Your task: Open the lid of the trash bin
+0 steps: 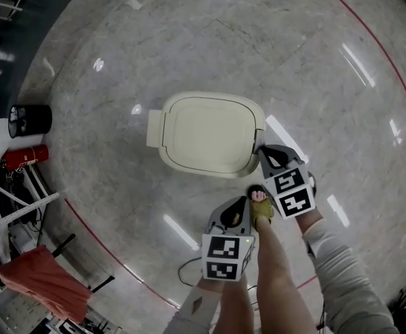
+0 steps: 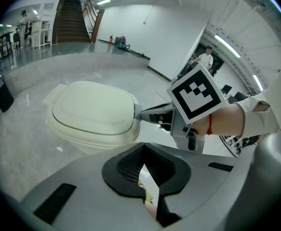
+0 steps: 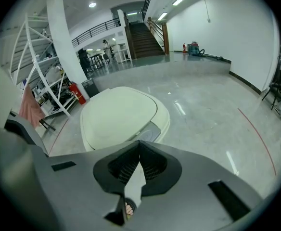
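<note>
The cream trash bin [image 1: 210, 134] stands on the grey floor with its lid [image 2: 92, 107] down. A grey latch panel [image 3: 147, 134] sits on its front rim. My right gripper [image 1: 267, 153] is shut, and its tip rests against the bin's near right rim, at the lid's edge [image 2: 138, 113]. My left gripper [image 1: 236, 211] hangs lower, a short way in front of the bin and apart from it, shut with nothing held. In the left gripper view the bin lies ahead and to the left of the jaws; in the right gripper view it fills the middle just past the jaws.
A black cylinder [image 1: 29, 120] and a red fire extinguisher [image 1: 23, 156] lie at the far left beside a white rack [image 1: 8, 207] with a red cloth [image 1: 43, 280]. My sandalled foot [image 1: 261, 204] is between the grippers. A red line [image 1: 377, 47] curves across the floor.
</note>
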